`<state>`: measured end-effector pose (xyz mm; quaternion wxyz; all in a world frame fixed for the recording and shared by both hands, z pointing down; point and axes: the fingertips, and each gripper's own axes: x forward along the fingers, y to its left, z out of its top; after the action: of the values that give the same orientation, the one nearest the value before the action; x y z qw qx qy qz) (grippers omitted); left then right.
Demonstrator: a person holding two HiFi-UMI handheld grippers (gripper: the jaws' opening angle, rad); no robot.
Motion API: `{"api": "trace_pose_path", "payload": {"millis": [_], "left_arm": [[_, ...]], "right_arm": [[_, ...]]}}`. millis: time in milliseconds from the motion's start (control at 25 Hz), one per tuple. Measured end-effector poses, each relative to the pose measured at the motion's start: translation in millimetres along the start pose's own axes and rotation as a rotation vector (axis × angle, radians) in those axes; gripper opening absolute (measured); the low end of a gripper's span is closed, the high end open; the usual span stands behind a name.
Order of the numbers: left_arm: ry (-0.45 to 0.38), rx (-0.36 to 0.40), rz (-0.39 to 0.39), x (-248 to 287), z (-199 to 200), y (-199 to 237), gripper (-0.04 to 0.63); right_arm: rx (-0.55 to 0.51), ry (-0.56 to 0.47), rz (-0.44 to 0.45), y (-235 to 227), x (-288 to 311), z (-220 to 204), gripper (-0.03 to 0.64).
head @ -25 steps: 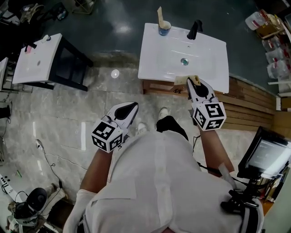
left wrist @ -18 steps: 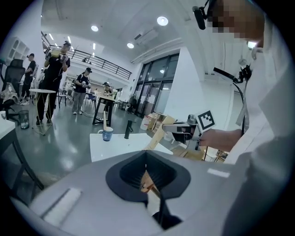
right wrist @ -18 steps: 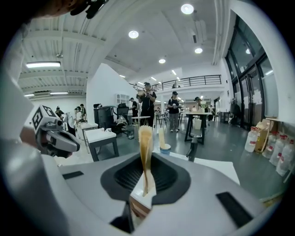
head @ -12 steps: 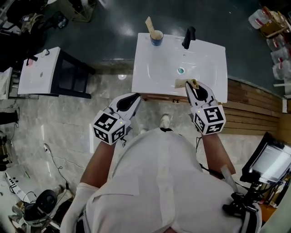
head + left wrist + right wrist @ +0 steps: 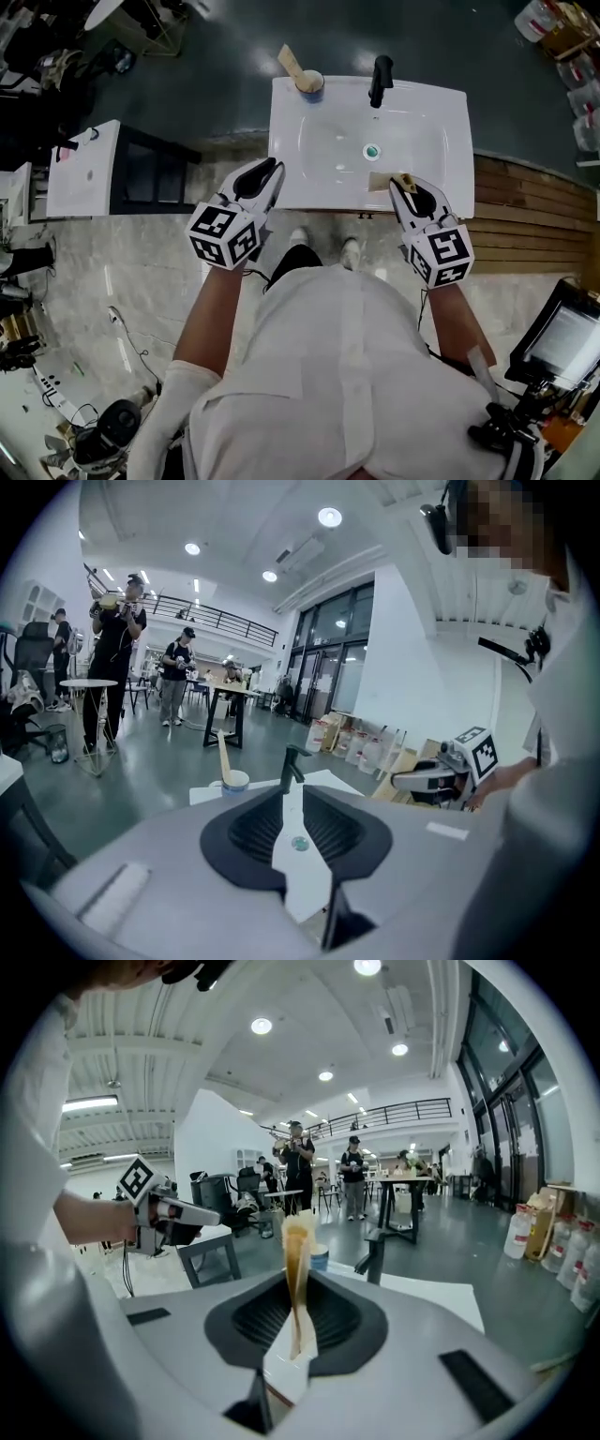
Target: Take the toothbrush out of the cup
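Toothbrush (image 5: 291, 64) sits in the cup (image 5: 310, 84) at the far left corner of the basin (image 5: 422, 122), left of the black faucet (image 5: 379, 80). Its long axis runs nearly upright: the lower end is inside the cup and the upper end leans up and to the left, away from the faucet. Your left gripper (image 5: 266, 174) hovers over the basin's near left edge, well apart from the cup. Its jaws have just been opening and stand slightly apart with nothing between them. Your right gripper (image 5: 403, 184) is clamped on a tan strip (image 5: 296, 1269) above the near right edge
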<state>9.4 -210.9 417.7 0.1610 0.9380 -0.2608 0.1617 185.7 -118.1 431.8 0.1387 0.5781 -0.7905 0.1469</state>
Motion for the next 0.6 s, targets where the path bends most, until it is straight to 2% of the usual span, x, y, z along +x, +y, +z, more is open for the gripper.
{"api": "trace_pose_path", "payload": {"millis": [200, 360, 600], "left_arm": [[-0.017, 0.022, 0.005, 36, 19, 42, 0.089], [-0.048, 0.057, -0.01, 67, 48, 74, 0.1], [-0.024, 0.102, -0.027, 111, 69, 118, 0.126]], "right_arm": [[-0.004, 0.004, -0.032, -6, 11, 10, 0.048], [0.029, 0.004, -0.074, -4, 20, 16, 0.048], [0.066, -0.007, -0.158, 5, 31, 24, 0.048]]}}
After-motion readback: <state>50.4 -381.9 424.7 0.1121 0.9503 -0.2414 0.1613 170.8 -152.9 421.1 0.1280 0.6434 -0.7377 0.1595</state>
